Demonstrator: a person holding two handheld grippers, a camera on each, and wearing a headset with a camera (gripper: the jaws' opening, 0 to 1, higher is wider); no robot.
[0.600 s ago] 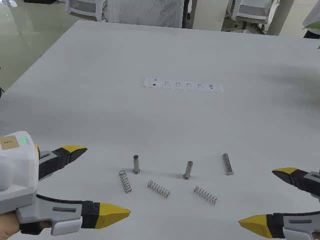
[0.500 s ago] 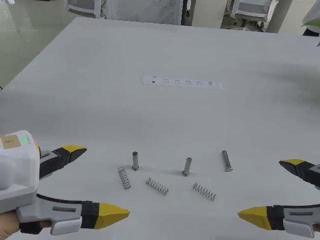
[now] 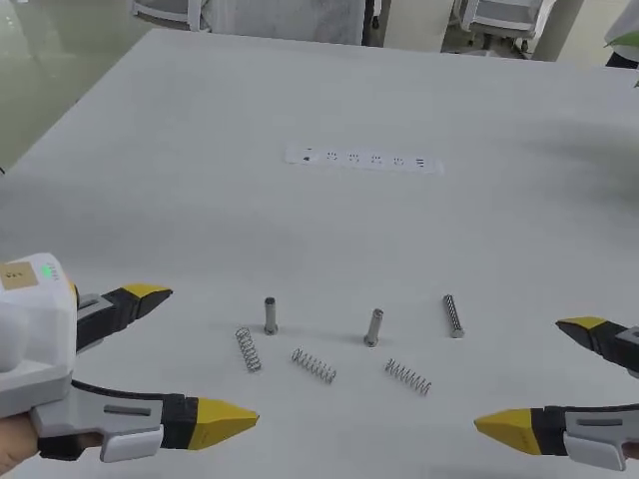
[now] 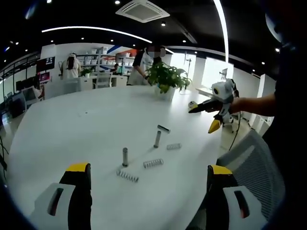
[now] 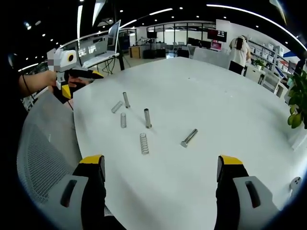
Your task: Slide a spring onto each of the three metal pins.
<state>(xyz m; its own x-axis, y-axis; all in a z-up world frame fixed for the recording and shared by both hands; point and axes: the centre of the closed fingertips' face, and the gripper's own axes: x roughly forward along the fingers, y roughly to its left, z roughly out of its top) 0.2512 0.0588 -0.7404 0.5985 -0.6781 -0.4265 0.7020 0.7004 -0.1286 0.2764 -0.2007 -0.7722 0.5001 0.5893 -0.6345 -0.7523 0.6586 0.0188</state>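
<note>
Against the earlier head view, the whole picture is seen to have shifted a little, as from a move of the headset, while the layout of parts on the white desk [image 3: 300,230] is unchanged and nothing has been picked up. Three pins are counted: the left pin [image 3: 271,314] and the middle pin [image 3: 373,327] are stood upright on their heads, and the right pin [image 3: 452,315] is laid flat. Three springs are counted, all lying loose on the desk just in front of the pins and touching none of them: the left spring [image 3: 248,349], the middle spring [image 3: 314,365] and the right spring [image 3: 407,376]. No spring has yet been put on a pin. Two grippers are held low over the near edge. The left gripper [image 3: 205,353] is kept to the left of the parts, its yellow-tipped fingers [image 3: 215,421] spread wide with nothing between them. The right gripper [image 3: 521,374] is kept to the right, likewise wide open and empty. One power strip [image 3: 362,159] is set farther back on the desk, well apart from the parts.
</note>
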